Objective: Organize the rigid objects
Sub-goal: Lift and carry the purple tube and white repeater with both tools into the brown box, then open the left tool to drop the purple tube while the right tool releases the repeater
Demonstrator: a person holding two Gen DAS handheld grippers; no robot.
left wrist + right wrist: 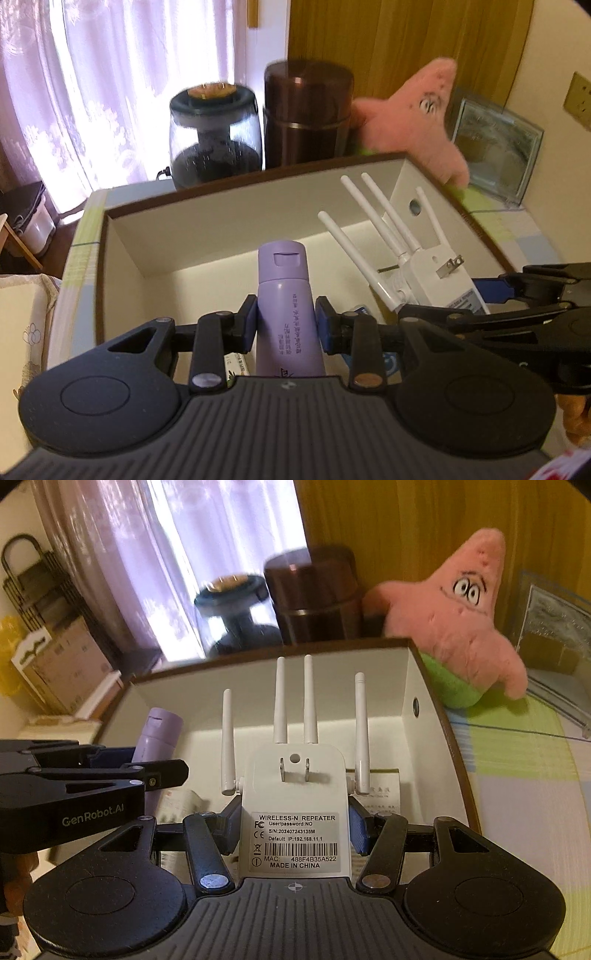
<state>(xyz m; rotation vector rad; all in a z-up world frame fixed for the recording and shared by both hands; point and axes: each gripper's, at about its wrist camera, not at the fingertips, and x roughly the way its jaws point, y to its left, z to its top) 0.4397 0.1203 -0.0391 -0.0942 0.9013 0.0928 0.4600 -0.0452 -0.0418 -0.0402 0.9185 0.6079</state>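
My left gripper is shut on a purple tube, cap pointing away, held over the open white box with a brown rim. My right gripper is shut on a white wireless repeater with several antennas, label and plug prongs facing up, also over the box. The repeater shows in the left wrist view to the right of the tube. The tube shows in the right wrist view at left, behind the left gripper's black body.
Behind the box stand a glass jar with dark contents, a brown canister and a pink star plush. A clear framed block sits at the right. Papers lie in the box bottom. The table has a checked cloth.
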